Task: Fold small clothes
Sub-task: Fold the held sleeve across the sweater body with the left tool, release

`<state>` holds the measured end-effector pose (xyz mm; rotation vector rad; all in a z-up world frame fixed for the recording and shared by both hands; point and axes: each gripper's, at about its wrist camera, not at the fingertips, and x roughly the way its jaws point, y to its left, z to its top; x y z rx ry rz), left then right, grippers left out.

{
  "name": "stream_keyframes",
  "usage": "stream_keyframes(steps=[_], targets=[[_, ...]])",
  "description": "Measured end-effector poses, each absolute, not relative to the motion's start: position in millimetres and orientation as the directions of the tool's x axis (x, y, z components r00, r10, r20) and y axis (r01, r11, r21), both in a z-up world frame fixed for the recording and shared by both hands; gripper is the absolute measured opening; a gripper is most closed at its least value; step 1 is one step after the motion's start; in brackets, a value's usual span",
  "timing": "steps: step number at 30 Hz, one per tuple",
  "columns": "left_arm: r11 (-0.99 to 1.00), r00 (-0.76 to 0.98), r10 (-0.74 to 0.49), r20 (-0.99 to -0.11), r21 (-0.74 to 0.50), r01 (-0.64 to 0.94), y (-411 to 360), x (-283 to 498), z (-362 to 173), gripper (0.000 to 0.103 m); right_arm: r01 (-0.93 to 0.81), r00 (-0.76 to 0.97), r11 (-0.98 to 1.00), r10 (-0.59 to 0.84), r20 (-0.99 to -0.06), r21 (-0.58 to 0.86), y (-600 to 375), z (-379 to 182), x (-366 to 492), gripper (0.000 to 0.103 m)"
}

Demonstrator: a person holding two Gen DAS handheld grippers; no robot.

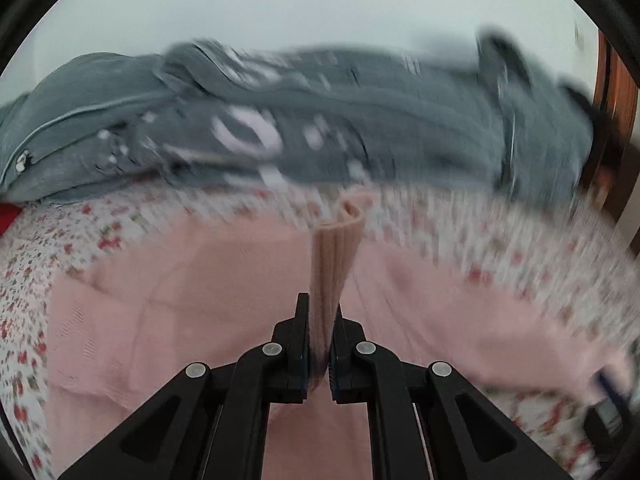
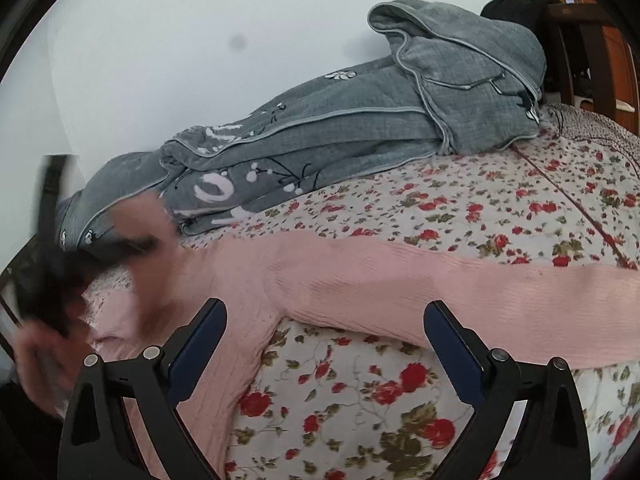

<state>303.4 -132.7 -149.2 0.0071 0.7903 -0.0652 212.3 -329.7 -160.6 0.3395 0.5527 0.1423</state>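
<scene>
Left gripper [image 1: 320, 344]: clenched on a ribbed cuff [image 1: 334, 264] of the pink sweater [image 1: 160, 312], which stands up between its 2 fingers. Left view is blurred.

Right gripper [image 2: 324, 344]: released, jaws wide apart, nothing between them; it hovers over the sweater's underarm area.

The sweater lies spread on the floral bedsheet [image 2: 500, 200], with 1 sleeve [image 2: 480, 292] stretched out to the right. A grey quilt [image 2: 340, 128] is bunched along the white wall [image 2: 200, 20] behind it. A blurred hand [image 2: 44, 364] appears at the left edge of the right view.
</scene>
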Motion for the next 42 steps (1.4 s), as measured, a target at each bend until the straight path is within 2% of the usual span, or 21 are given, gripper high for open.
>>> stream_keyframes(steps=[3, 4, 5, 6, 7, 8, 11, 16, 19, 21, 24, 26, 30, 33, 34, 35, 36, 40, 42], targets=[[0.993, 0.639, -0.079, -0.766, -0.006, 0.115, -152, 303, -173, 0.011, -0.045, 0.845, 0.928, 0.233, -0.481, 0.37, -332, -162, 213, 0.098], [0.992, 0.629, -0.088, -0.772, -0.008, 0.128, -153, 301, -175, 0.017, -0.046, 0.839, 0.925, 0.241, -0.487, 0.378, -332, -163, 213, 0.098], [0.99, 0.625, -0.107, -0.773, -0.023, 0.14, -147, 299, -174, 0.03, -0.05, 0.832, 0.921, 0.253, -0.494, 0.387, -331, -164, 215, 0.098], [0.99, 0.631, -0.121, -0.767, -0.046, 0.134, -136, 295, -170, 0.038, -0.061, 0.831, 0.917, 0.265, -0.489, 0.394, -330, -163, 216, 0.098], [0.99, 0.647, -0.134, -0.751, -0.073, 0.12, -121, 290, -163, 0.053, -0.066, 0.834, 0.918, 0.266, -0.483, 0.392, -328, -162, 215, 0.098], [0.988, 0.673, -0.152, -0.724, -0.106, 0.109, -105, 285, -156, 0.064, -0.07, 0.838, 0.921, 0.264, -0.478, 0.384, -325, -161, 215, 0.098], [0.981, 0.728, -0.183, -0.66, -0.175, 0.088, -50, 270, -132, 0.073, -0.074, 0.831, 0.934, 0.252, -0.496, 0.349, -314, -163, 219, 0.098], [0.979, 0.784, -0.124, -0.608, -0.205, -0.004, 45, 251, -118, 0.08, -0.097, 0.813, 0.945, 0.257, -0.522, 0.313, -296, -164, 222, 0.097], [0.977, 0.783, 0.016, -0.622, -0.156, -0.144, 105, 247, -125, 0.08, -0.121, 0.811, 0.946, 0.268, -0.521, 0.299, -283, -164, 224, 0.097], [0.966, 0.771, 0.037, -0.636, -0.173, -0.19, 136, 250, -133, 0.08, -0.134, 0.799, 0.943, 0.284, -0.529, 0.304, -275, -165, 227, 0.097], [0.95, 0.736, -0.042, -0.676, -0.256, -0.18, 169, 264, -152, 0.08, -0.161, 0.795, 0.939, 0.305, -0.524, 0.303, -266, -166, 229, 0.093], [0.947, 0.704, -0.068, -0.707, -0.267, -0.177, 181, 276, -165, 0.079, -0.163, 0.806, 0.942, 0.298, -0.511, 0.293, -261, -170, 230, 0.093], [0.926, 0.683, -0.125, -0.719, -0.331, -0.18, 192, 301, -188, 0.076, -0.153, 0.796, 0.962, 0.255, -0.55, 0.225, -249, -180, 235, 0.089], [0.92, 0.689, -0.156, -0.707, -0.358, -0.16, 192, 310, -196, 0.064, -0.146, 0.791, 0.969, 0.236, -0.564, 0.2, -243, -190, 238, 0.089], [0.918, 0.695, -0.182, -0.696, -0.373, -0.133, 191, 311, -198, 0.048, -0.142, 0.783, 0.97, 0.232, -0.577, 0.197, -242, -193, 241, 0.088], [0.914, 0.695, -0.214, -0.687, -0.391, -0.105, 190, 312, -198, 0.024, -0.141, 0.776, 0.971, 0.23, -0.587, 0.194, -241, -194, 242, 0.088], [0.906, 0.696, -0.251, -0.673, -0.416, -0.075, 190, 313, -198, 0.016, -0.143, 0.774, 0.97, 0.233, -0.588, 0.196, -241, -195, 243, 0.087], [0.877, 0.774, -0.232, -0.589, -0.471, -0.095, 205, 299, -187, 0.012, -0.146, 0.775, 0.962, 0.255, -0.577, 0.229, -245, -196, 242, 0.087], [0.875, 0.759, -0.217, -0.613, -0.467, -0.128, 207, 300, -192, 0.012, -0.133, 0.777, 0.961, 0.254, -0.576, 0.244, -249, -196, 242, 0.087]])
